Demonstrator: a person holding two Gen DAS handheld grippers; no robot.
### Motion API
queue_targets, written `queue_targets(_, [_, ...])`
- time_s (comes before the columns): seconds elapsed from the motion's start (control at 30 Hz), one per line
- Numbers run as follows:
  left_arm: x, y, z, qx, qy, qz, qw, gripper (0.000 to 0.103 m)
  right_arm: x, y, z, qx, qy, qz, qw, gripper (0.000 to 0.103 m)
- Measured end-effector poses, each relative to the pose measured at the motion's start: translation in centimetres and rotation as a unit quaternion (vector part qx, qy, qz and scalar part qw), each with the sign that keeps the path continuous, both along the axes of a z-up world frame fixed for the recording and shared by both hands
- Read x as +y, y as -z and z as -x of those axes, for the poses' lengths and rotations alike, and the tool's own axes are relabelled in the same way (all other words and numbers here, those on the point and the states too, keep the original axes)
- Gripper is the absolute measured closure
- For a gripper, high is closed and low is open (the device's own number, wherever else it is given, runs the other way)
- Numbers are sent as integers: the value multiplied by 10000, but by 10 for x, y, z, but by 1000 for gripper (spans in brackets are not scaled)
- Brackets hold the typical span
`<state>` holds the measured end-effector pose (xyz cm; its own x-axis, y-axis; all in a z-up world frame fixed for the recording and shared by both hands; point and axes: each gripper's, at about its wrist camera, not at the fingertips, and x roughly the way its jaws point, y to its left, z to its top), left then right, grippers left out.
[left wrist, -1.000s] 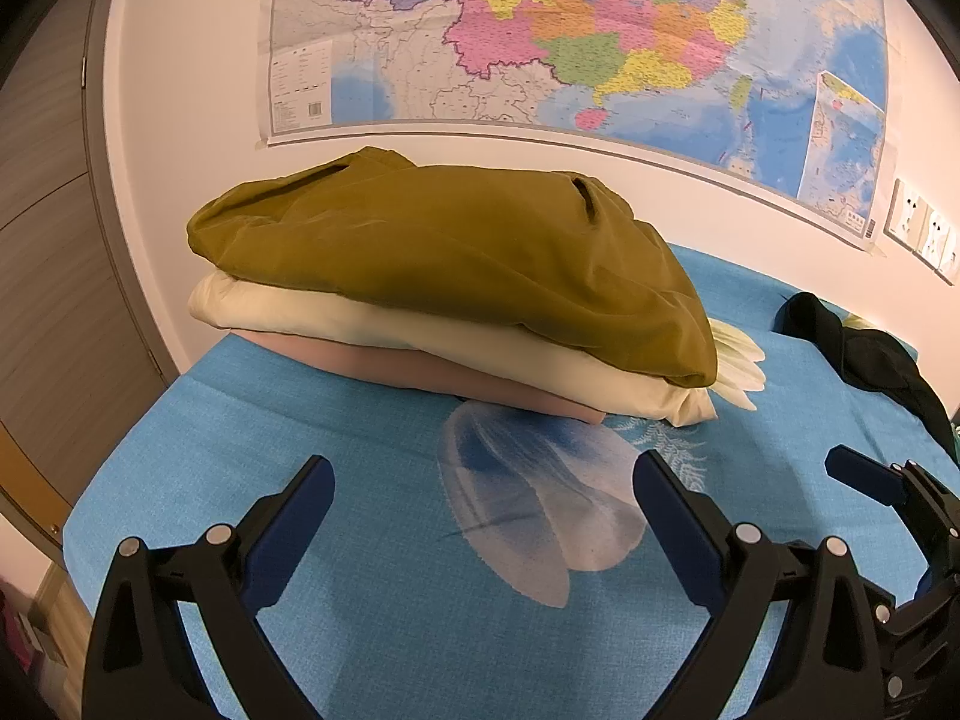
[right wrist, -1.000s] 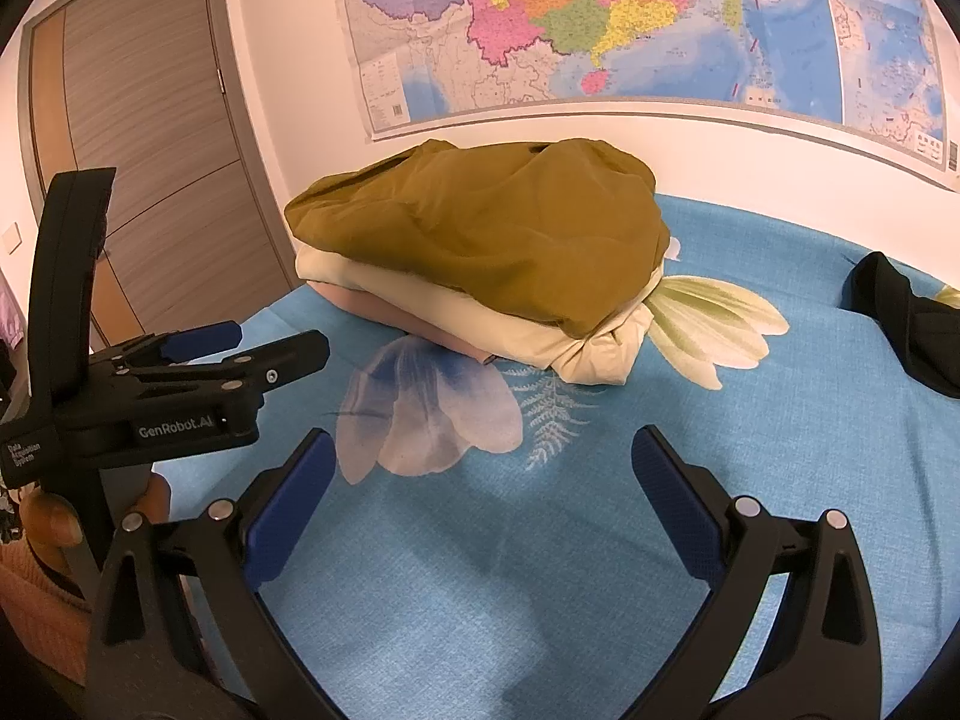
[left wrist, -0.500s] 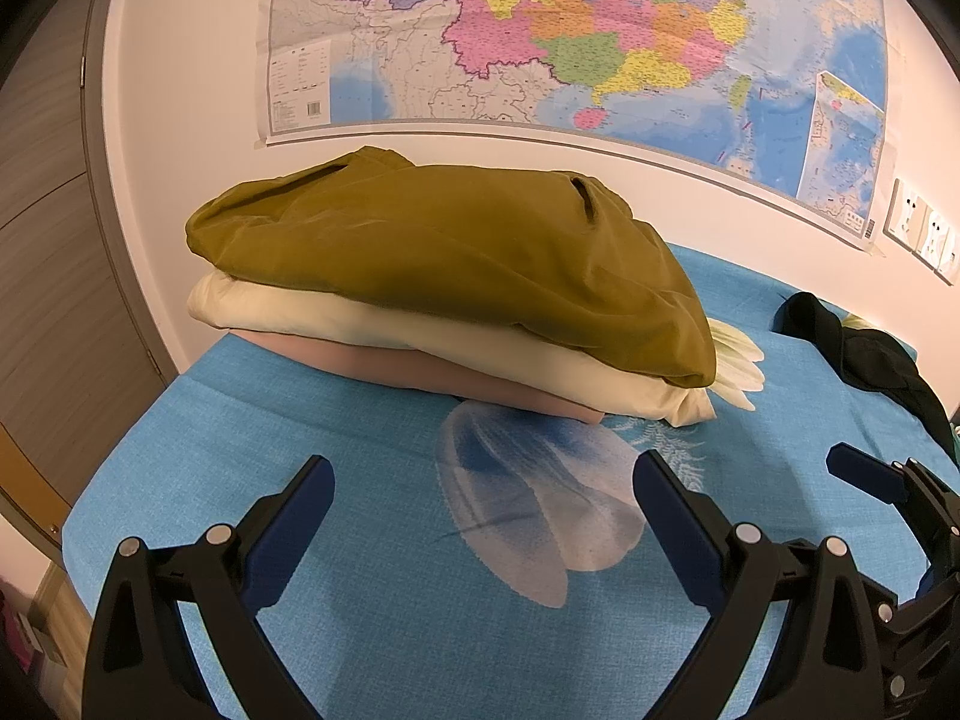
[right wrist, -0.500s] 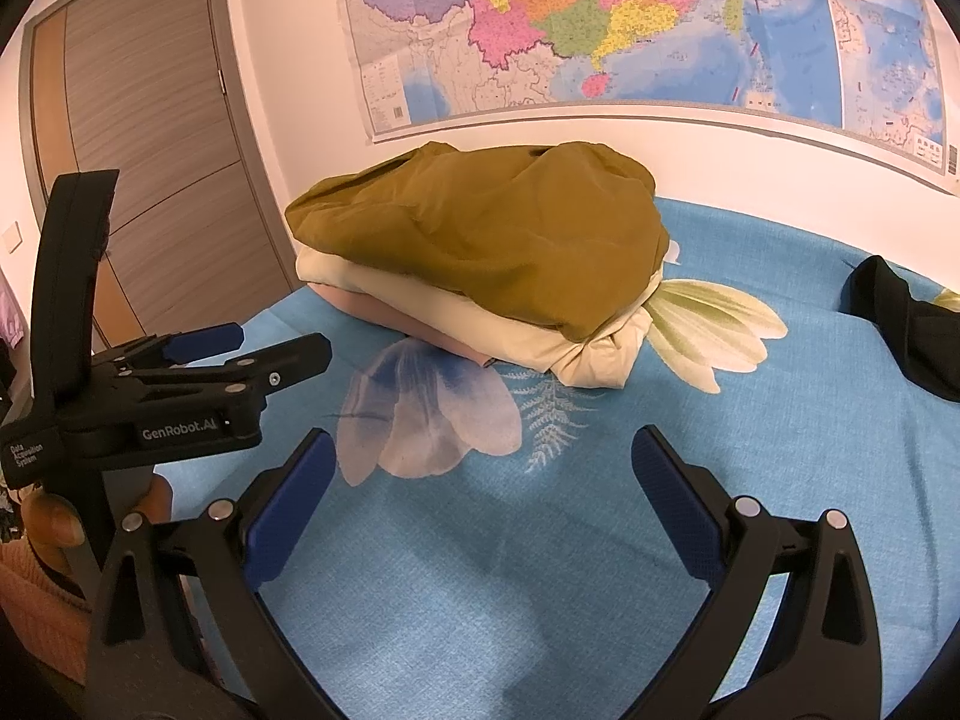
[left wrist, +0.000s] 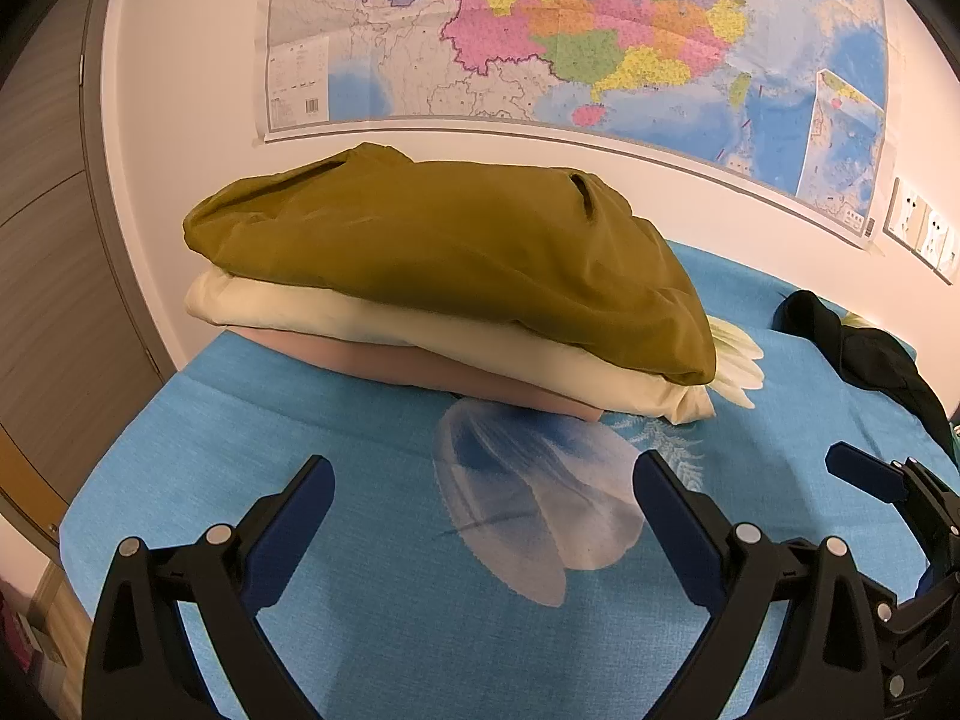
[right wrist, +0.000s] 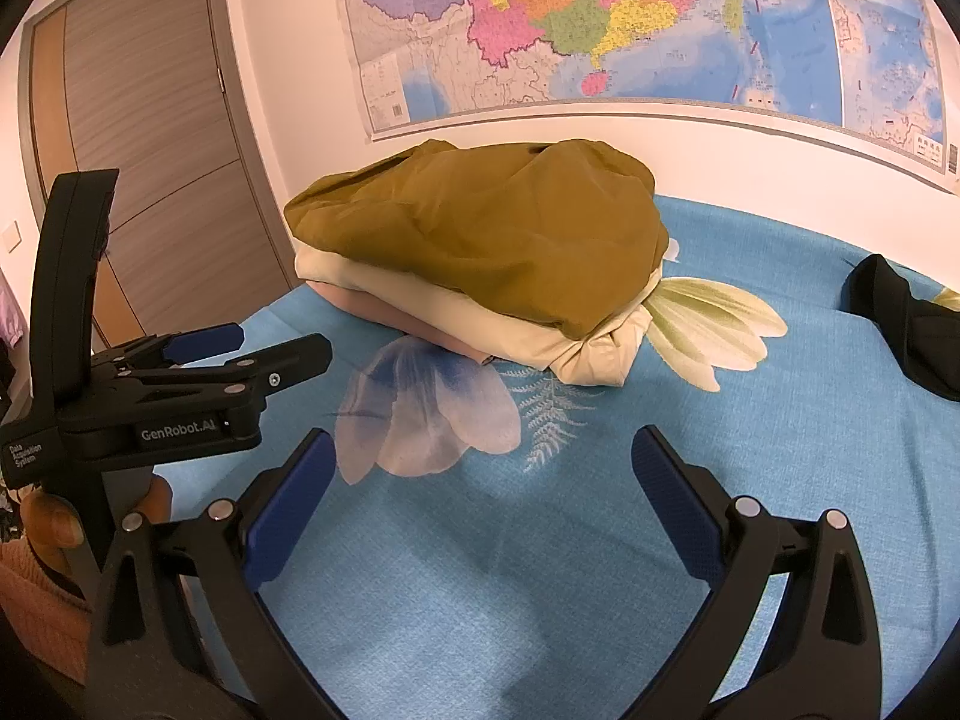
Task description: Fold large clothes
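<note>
**Both hand-held grippers open above the bed, folded stack at the wall**

Left hand-held gripper (left wrist: pixel 483 501) hung with its jaws spread wide and nothing between them, low over the blue bedsheet (left wrist: pixel 372 618). So did the right hand-held gripper (right wrist: pixel 480 474), held just beside it. Ahead of both, clear of the fingers, lay the stack of folded clothes against the wall: an olive garment (left wrist: pixel 456 252) on top, a cream one (left wrist: pixel 372 315) under it, and a pinkish one (left wrist: pixel 420 369) at the bottom, resting on the sheet. A pale flower print (left wrist: pixel 528 510) sat on the sheet between the left jaws and the stack. Off to the right, well apart from the pile, a black garment (left wrist: pixel 864 354) lay crumpled and unfolded. A big coloured map (left wrist: pixel 570 36) covered the wall behind, and a grey door (right wrist: pixel 156 168) stood to the left.
</note>
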<state>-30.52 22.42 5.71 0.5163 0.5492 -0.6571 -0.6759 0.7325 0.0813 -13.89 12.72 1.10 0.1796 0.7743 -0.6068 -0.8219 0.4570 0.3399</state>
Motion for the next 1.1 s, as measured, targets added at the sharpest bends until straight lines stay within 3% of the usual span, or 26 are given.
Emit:
queue_targets(0.8, [1, 0, 1, -92, 28, -58, 9999, 7, -2, 0, 0, -34, -62, -32, 10000, 6])
queue_targets(0.9, [2, 2, -3, -55, 69, 116, 9999, 7, -6, 1, -2, -21, -29, -29, 10000, 6])
queue_targets(1.0, [2, 9, -15, -42, 343, 567, 9978, 7, -16, 3, -5, 16, 130, 0, 9999, 6])
queue_targets(1.1, [-11, 16, -31, 75, 577, 574, 9967, 7, -34, 4, -12, 10, 396, 51, 9992, 6])
